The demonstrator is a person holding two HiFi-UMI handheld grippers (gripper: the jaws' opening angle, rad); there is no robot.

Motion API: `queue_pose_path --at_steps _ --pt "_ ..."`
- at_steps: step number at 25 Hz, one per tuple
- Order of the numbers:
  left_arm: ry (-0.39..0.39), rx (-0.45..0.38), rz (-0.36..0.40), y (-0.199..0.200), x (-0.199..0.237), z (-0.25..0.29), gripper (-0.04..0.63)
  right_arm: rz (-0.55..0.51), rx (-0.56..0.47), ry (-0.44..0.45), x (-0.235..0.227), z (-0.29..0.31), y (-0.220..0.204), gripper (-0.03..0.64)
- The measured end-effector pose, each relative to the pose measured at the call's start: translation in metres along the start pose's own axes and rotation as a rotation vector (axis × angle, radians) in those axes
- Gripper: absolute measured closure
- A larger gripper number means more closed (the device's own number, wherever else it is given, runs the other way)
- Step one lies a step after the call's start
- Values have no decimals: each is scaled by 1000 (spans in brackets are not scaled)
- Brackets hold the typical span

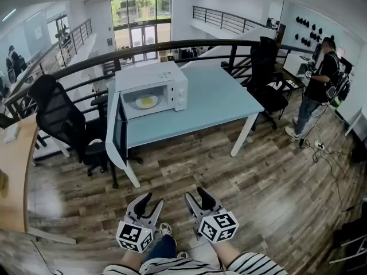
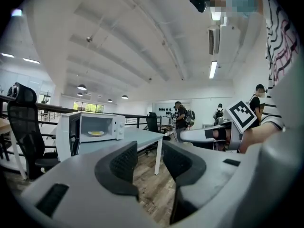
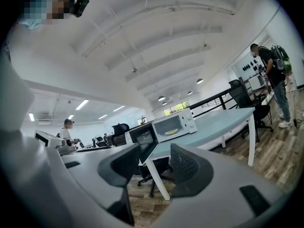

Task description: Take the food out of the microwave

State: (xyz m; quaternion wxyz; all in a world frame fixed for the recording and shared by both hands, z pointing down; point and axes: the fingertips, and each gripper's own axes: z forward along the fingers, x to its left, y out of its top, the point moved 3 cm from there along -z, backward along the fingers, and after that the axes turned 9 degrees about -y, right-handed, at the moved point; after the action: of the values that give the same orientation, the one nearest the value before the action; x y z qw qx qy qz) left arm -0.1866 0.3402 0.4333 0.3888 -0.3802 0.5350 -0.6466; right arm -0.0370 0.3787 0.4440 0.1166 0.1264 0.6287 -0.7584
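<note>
A white microwave (image 1: 152, 87) stands on the left end of a light blue table (image 1: 218, 96), and its door (image 1: 119, 132) hangs open to the left. Inside lies the food (image 1: 146, 102), a yellow piece on a pale plate. In the head view both grippers sit low, well short of the table over the wooden floor. The left gripper (image 1: 152, 202) is open and empty, and so is the right gripper (image 1: 195, 195). The left gripper view shows the microwave (image 2: 95, 129) and food (image 2: 96, 133) far beyond the open left gripper (image 2: 151, 158). The right gripper view shows the microwave (image 3: 173, 123) past the open right gripper (image 3: 154, 163).
A black office chair (image 1: 63, 119) stands left of the table, another (image 1: 264, 67) at its far right. A dark railing (image 1: 86, 65) runs behind. A person (image 1: 318, 79) stands at the right, with cables (image 1: 327, 153) on the floor. A wooden desk (image 1: 11, 171) borders the left.
</note>
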Motion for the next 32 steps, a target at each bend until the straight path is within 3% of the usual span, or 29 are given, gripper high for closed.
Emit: queue_pose_path --at_steps 19,27,32 --pt "-18 -7 -60 16 143 135 451 -26 23 -13 -50 180 54 419" --pt "-45 -5 -69 21 190 171 453 -29 25 -27 -61 240 66 419" --pt "-23 -9 -92 19 217 189 453 -26 46 -22 -69 270 66 419"
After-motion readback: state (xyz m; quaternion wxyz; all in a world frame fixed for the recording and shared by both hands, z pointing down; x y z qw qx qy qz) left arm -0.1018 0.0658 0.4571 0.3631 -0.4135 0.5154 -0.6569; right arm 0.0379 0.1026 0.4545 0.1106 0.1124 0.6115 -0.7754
